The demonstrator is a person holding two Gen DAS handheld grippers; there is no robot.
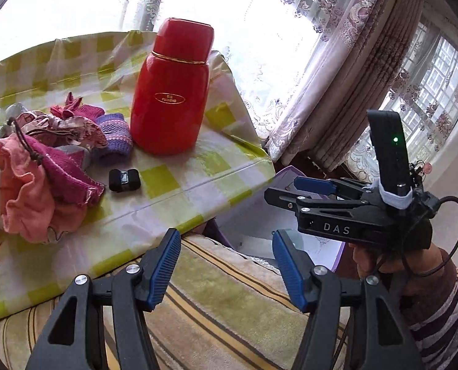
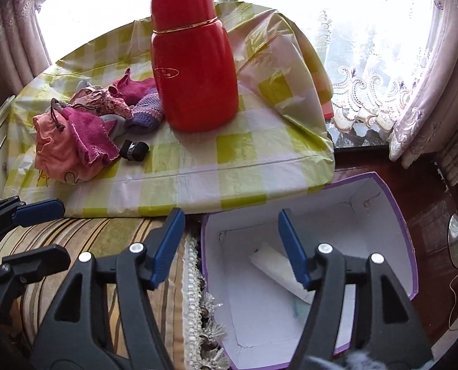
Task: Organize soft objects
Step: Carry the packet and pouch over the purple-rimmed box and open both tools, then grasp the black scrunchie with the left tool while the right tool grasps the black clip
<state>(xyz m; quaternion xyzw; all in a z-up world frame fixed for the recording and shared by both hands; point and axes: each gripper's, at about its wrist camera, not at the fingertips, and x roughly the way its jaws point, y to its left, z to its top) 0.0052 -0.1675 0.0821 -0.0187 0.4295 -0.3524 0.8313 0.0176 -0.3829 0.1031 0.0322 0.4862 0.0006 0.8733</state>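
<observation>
A tabletop (image 2: 198,166) covered in a yellow-green and white checked plastic cloth stands before a bright window with lace curtains. On it, a tall glossy red flask (image 2: 192,74) with a gold band stands upright. Just left of the flask lies a heap of soft cloth items (image 2: 84,123): a salmon-pink cloth at the front, a magenta knitted piece draped over it, a floral drawstring pouch behind, and a purple knitted piece touching the flask's base. A small black spool-shaped object (image 2: 134,150) lies just in front of the heap.

Below the tabletop's right edge sits an open white box with purple trim (image 2: 395,203), holding a pale rolled item (image 2: 275,265).

The right gripper (image 2: 230,246) hovers above this box, its blue-padded fingers spread wide with nothing between them. The left gripper (image 1: 225,265) hangs over a striped green and tan cushion (image 1: 229,302) near the tabletop's front edge, also spread wide and empty.
</observation>
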